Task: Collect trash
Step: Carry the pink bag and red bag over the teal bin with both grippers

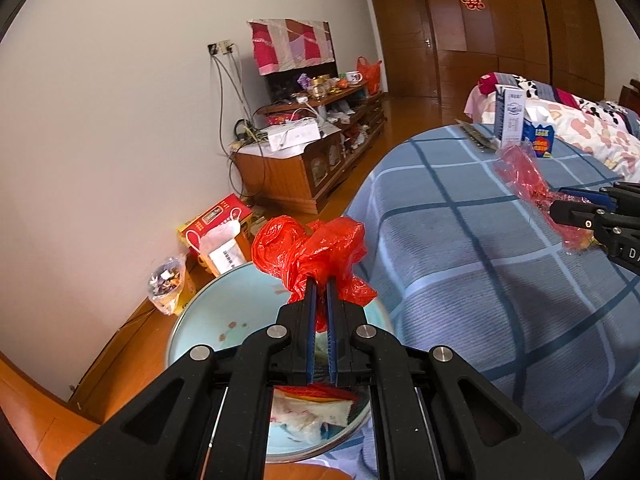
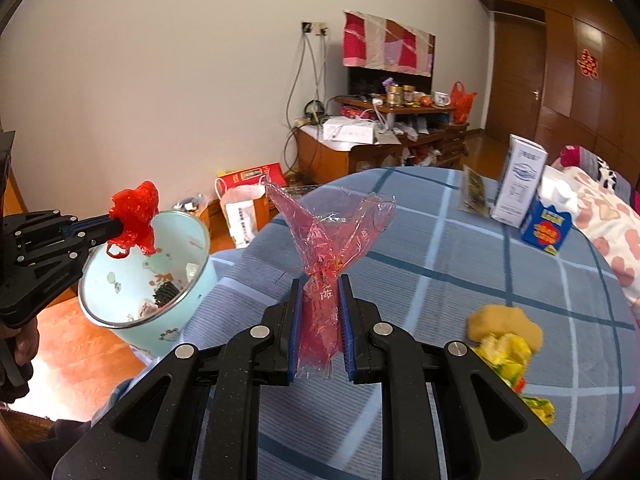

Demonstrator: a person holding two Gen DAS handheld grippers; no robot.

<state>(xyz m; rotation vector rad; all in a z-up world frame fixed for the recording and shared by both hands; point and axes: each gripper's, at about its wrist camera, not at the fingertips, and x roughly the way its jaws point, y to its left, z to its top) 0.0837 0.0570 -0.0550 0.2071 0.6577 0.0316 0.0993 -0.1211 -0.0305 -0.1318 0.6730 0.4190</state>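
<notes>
My left gripper point(image 1: 322, 284) is shut on a crumpled red plastic bag point(image 1: 308, 252) and holds it over the light blue bin point(image 1: 200, 320). The right wrist view shows that bag point(image 2: 136, 212) at the bin's near rim point(image 2: 176, 312), pinched by the left gripper point(image 2: 116, 224). My right gripper point(image 2: 322, 280) is shut on a pink see-through wrapper point(image 2: 324, 224) above the blue checked tablecloth point(image 2: 440, 264). In the left wrist view, the right gripper point(image 1: 560, 206) and its wrapper point(image 1: 520, 172) are at the right edge. Some scraps lie in the bin.
A yellow crumpled wrapper and a yellow lump point(image 2: 504, 332) lie on the table at the right. At the table's far side stand a white carton point(image 2: 520, 184), a blue box point(image 2: 546, 228) and a dark packet point(image 2: 474, 192). A red gift bag point(image 2: 248, 196) stands on the floor.
</notes>
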